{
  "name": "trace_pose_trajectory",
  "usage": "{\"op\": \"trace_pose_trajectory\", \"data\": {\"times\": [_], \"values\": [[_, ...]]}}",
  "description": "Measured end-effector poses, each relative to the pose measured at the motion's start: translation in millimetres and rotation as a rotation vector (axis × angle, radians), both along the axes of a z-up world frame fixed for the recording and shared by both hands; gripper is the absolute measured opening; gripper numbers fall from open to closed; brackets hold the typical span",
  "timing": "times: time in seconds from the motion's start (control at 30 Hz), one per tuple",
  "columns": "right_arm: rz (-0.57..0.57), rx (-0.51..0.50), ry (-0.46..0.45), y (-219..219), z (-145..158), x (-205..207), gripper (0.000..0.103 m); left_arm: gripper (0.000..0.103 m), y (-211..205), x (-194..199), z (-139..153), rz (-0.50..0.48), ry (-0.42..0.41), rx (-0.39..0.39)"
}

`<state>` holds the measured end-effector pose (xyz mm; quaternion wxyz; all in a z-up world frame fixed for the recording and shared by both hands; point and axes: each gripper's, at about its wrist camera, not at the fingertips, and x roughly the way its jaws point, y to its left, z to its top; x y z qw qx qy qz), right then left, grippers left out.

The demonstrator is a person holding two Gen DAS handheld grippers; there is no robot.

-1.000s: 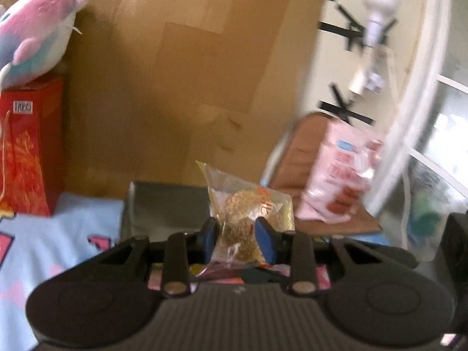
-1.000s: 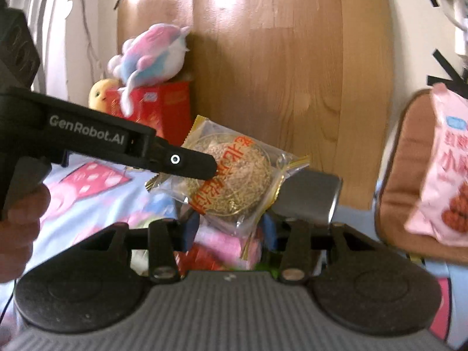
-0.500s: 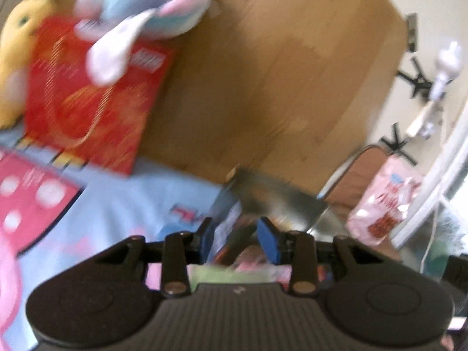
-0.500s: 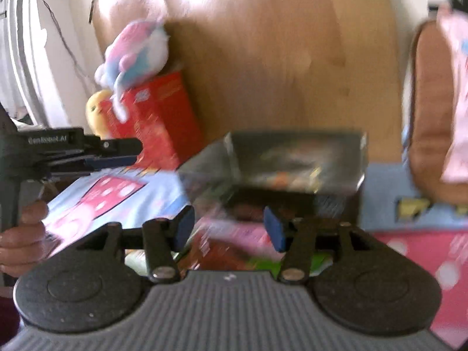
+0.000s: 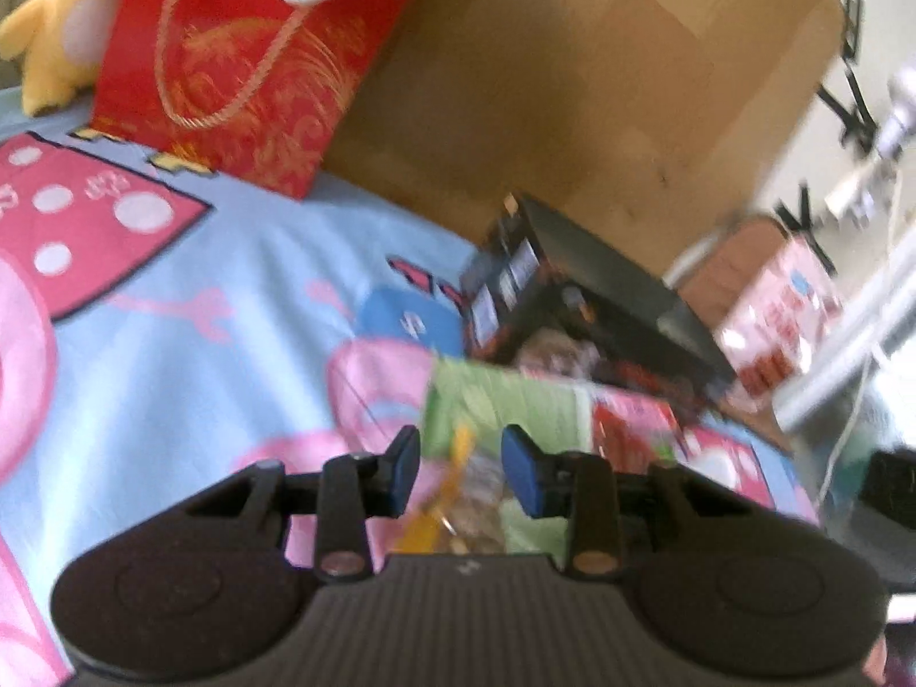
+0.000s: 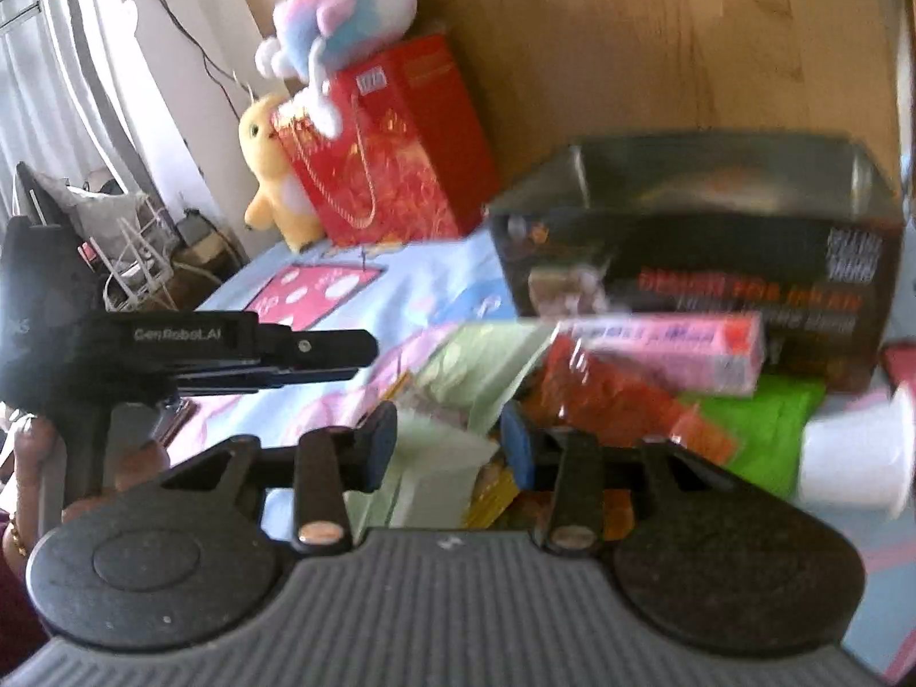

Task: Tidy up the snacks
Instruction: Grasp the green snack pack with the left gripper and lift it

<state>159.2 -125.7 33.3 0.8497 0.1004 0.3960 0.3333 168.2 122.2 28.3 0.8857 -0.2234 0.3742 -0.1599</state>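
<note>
A pile of snack packs lies on the blue and pink sheet before an open black box (image 6: 704, 240): a pale green pack (image 6: 486, 360), a red pack (image 6: 607, 401), a pink box (image 6: 675, 349), a bright green pack (image 6: 761, 423) and a white cup (image 6: 853, 452). My right gripper (image 6: 449, 441) is open just above the pale green pack. My left gripper (image 5: 461, 472) is open over the pile, with a clear-wrapped cake (image 5: 458, 509) lying loose between and below its fingers. The black box (image 5: 578, 297) also shows in the left wrist view. The left gripper (image 6: 320, 349) reaches in from the left in the right wrist view.
A red gift bag (image 6: 389, 154) with a pink and blue plush (image 6: 343, 0) on top and a yellow plush (image 6: 269, 172) stand at the back against a wooden board (image 5: 572, 86). A pink snack bag (image 5: 778, 309) rests on a brown chair at the right.
The left gripper let go of the wrapped cake and both grippers dropped from held-up height to the snack pile. The views tilted down toward the sheet and black box.
</note>
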Motion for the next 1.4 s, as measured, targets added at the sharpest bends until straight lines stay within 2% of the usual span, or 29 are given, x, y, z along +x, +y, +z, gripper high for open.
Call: {"op": "trace_pose_trajectory", "data": {"times": [0.07,0.13,0.17,0.23,0.37,0.4,0.5,0.53,0.6,0.7,0.8,0.93,0.97,1.0,1.17,1.4], "values": [[0.035,-0.034,0.032,-2.8,-3.3,-8.1,0.034,0.032,-4.6,-9.2,-0.6,-0.011,-0.011,0.028],[0.11,-0.026,0.11,-10.3,-7.5,-20.6,0.035,0.033,-0.1,-9.0,2.0,-0.014,-0.026,0.036],[0.116,-0.019,0.108,-13.3,-6.5,-26.1,0.035,0.034,2.3,-4.7,4.3,-0.008,-0.026,0.029],[0.071,-0.016,0.067,-22.5,4.8,-29.1,0.036,0.034,4.9,5.7,5.9,0.006,-0.018,0.016],[-0.037,0.07,0.026,-27.5,22.2,-5.3,0.036,0.034,-1.2,32.7,5.0,0.018,0.005,0.032],[-0.044,0.077,0.036,-23.1,20.7,2.5,0.036,0.035,-1.6,39.5,2.7,0.011,0.01,0.032],[-0.049,0.128,0.158,-11.9,4.5,26.5,0.035,0.035,-1.8,54.7,-7.9,0.015,0.059,0.021],[-0.067,0.114,0.181,-7.6,0.6,32.3,0.036,0.035,-0.7,57.8,-12.2,0.01,0.076,-0.002],[-0.109,0.094,0.19,-7.2,-3.9,34.7,0.034,0.035,1.6,59.0,-15.7,0.006,0.081,-0.031],[-0.191,0.087,0.172,-16.2,-3.6,31.8,0.035,0.035,-2.3,57.5,-15.9,-0.007,0.071,-0.028],[-0.22,0.145,0.212,-23.8,-9.9,36.0,0.035,0.035,-7.2,56.7,-17.0,-0.026,0.071,-0.046],[-0.188,0.124,0.183,-10.3,-11.9,34.5,0.035,0.033,-12.8,52.6,-17.2,-0.035,0.061,-0.042],[-0.188,0.111,0.168,-8.4,-11.7,33.5,0.032,0.031,-13.8,51.4,-16.2,-0.033,0.057,-0.037],[-0.195,0.092,0.15,-5.7,-11.3,31.9,0.024,0.029,-13.7,49.6,-15.0,-0.031,0.055,-0.038],[-0.19,0.123,0.141,-11.6,-13.9,25.1,0.021,0.026,-18.0,37.3,-6.8,-0.035,0.025,-0.036],[-0.217,0.159,0.018,-28.9,16.5,3.3,0.021,0.026,-42.3,18.5,31.5,-0.068,-0.101,0.001]]}}
